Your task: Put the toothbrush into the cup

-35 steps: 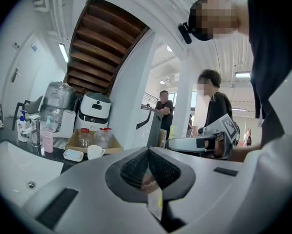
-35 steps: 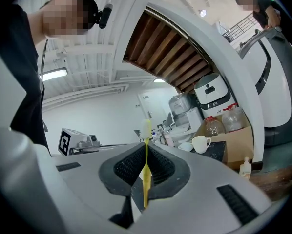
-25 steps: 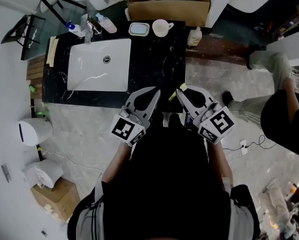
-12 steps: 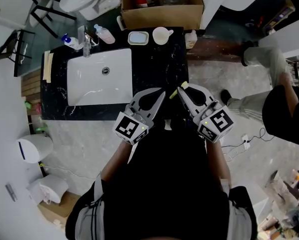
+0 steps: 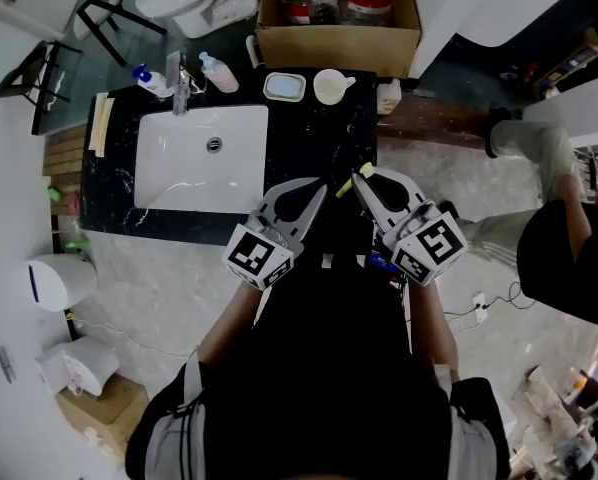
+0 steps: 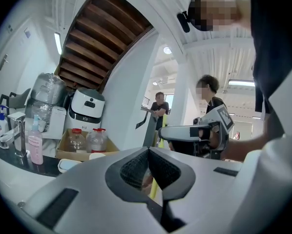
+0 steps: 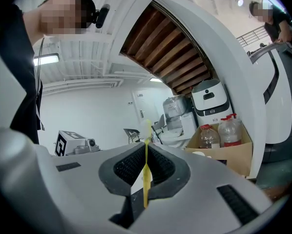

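A thin yellow toothbrush (image 7: 146,172) stands upright between the pads of my right gripper (image 7: 146,152), which is shut on it. In the head view its yellow end (image 5: 345,191) shows beside the right gripper (image 5: 358,179), over the counter's front right part. A white cup (image 5: 331,86) with a handle stands at the counter's back edge, well beyond both grippers. My left gripper (image 5: 322,187) is shut with nothing in it, close to the left of the right one. From the left gripper (image 6: 148,152) view, the right gripper (image 6: 185,132) hovers just ahead.
The black counter (image 5: 319,133) holds a white sink (image 5: 201,158), a tap (image 5: 182,86), two bottles (image 5: 217,71), a soap dish (image 5: 284,87) and a small bottle (image 5: 387,96). A cardboard box (image 5: 337,28) with jugs stands behind. A person (image 5: 569,248) stands at the right.
The head view has shifted a little; both grippers keep their places side by side at the counter's front edge, the toothbrush still held in the right one.
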### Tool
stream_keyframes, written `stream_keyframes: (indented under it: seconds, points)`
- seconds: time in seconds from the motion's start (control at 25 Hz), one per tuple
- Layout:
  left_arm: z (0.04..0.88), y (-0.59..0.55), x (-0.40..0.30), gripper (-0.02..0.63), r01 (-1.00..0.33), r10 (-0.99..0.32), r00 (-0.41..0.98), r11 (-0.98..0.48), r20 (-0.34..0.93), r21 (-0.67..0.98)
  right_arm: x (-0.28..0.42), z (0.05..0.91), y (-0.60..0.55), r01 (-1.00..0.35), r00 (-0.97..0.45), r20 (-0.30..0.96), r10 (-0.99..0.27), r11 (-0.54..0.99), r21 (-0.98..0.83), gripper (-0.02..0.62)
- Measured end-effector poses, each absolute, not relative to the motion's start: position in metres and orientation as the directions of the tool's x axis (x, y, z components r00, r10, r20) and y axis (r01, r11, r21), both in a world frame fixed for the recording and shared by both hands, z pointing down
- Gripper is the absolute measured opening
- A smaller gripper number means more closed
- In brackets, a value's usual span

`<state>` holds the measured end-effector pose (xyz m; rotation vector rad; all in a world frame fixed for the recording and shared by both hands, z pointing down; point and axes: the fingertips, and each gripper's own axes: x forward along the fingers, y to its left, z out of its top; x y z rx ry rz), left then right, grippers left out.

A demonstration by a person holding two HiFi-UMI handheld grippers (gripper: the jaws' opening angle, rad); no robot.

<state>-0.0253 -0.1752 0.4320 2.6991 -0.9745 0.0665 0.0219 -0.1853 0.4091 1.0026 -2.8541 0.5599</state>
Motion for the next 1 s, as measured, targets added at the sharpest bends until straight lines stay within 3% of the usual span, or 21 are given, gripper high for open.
stream_keyframes:
  seconds: [0.48,1.0]
  points:
    - [0.443,-0.181,-0.018,0.011,-0.625,-0.611,0.779,-0.741,0.138,0.246,0.016,0.413,-0.223,-0.601,-0.799,0.178,-0.575,0.744,-0.294,0.023]
    - [0.457,-0.206,-0.011,0.011,-0.609,-0.59,0.792,-0.749,0.153,0.261,0.011,0.411,-0.343,-0.646,-0.763,0.163,-0.626,0.725,-0.238,0.023]
